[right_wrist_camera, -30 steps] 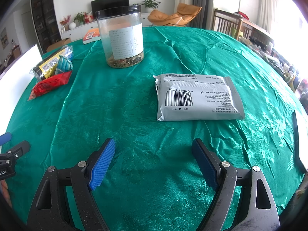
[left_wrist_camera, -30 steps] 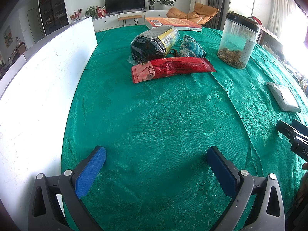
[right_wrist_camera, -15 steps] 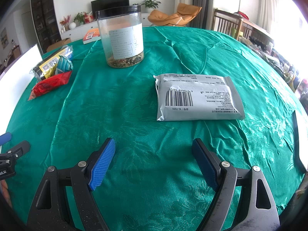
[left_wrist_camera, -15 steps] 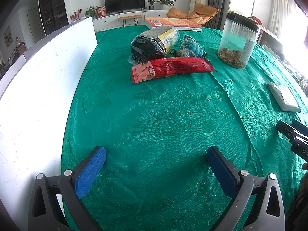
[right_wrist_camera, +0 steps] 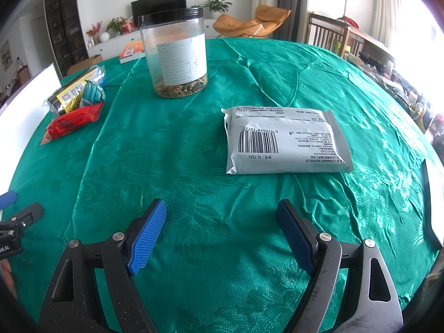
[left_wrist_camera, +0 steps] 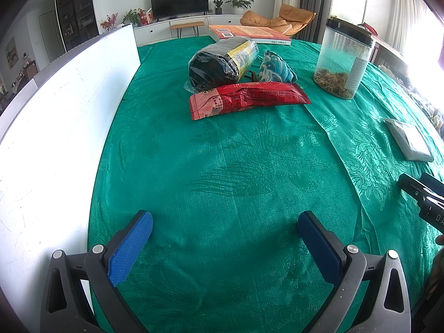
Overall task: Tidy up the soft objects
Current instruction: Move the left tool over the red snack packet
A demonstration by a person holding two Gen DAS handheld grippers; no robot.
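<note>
The gray pack [right_wrist_camera: 285, 140] lies straight ahead of my right gripper [right_wrist_camera: 220, 233], long side across. Both my grippers' fingers are open and hold nothing; the left gripper [left_wrist_camera: 224, 231] is farther off.

Red packet [left_wrist_camera: 247, 98], dark roll [left_wrist_camera: 222, 61], blue pouch [left_wrist_camera: 274, 68] clustered; grey pack [right_wrist_camera: 284, 141] flat, well apart.

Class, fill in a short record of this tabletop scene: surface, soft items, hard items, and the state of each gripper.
surface: green tablecloth
soft items, left: red packet, black roll, blue patterned pouch, clustered
soft item, right: grey packet, lying flat, apart
hard items: clear jar, upright; orange book
left gripper: open, empty
right gripper: open, empty
</note>
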